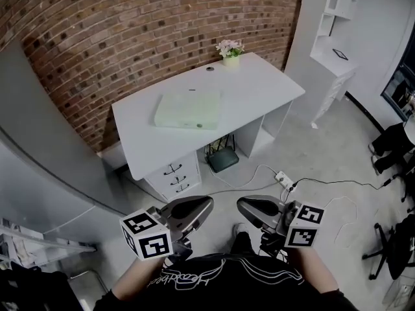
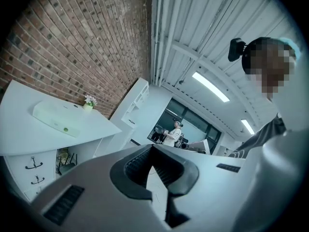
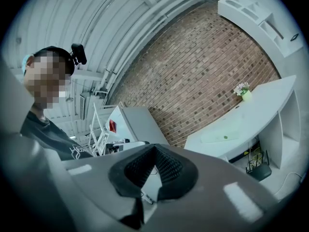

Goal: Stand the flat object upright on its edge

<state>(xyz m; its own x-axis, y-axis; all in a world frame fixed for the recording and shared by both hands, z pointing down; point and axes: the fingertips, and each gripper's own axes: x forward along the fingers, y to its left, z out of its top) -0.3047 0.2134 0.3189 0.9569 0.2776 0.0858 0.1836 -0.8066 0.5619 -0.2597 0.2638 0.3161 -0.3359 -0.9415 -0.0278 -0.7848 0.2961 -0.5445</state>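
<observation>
Your left gripper [image 1: 205, 205] and right gripper [image 1: 242, 206] are closed on nothing, well apart from the pale green flat slab [image 1: 189, 109], perhaps plastic, lying on the white desk [image 1: 259, 91] ahead.

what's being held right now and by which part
Nothing held: left hand-held gripper and right hand-held gripper are shut, empty; pale green flat box lies untouched.

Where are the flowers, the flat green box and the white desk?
flowers [image 1: 230, 46]: head view, on the blossoms.
flat green box [image 1: 189, 109]: head view, middle of its top face.
white desk [image 1: 259, 86]: head view, bare part of its top.
</observation>
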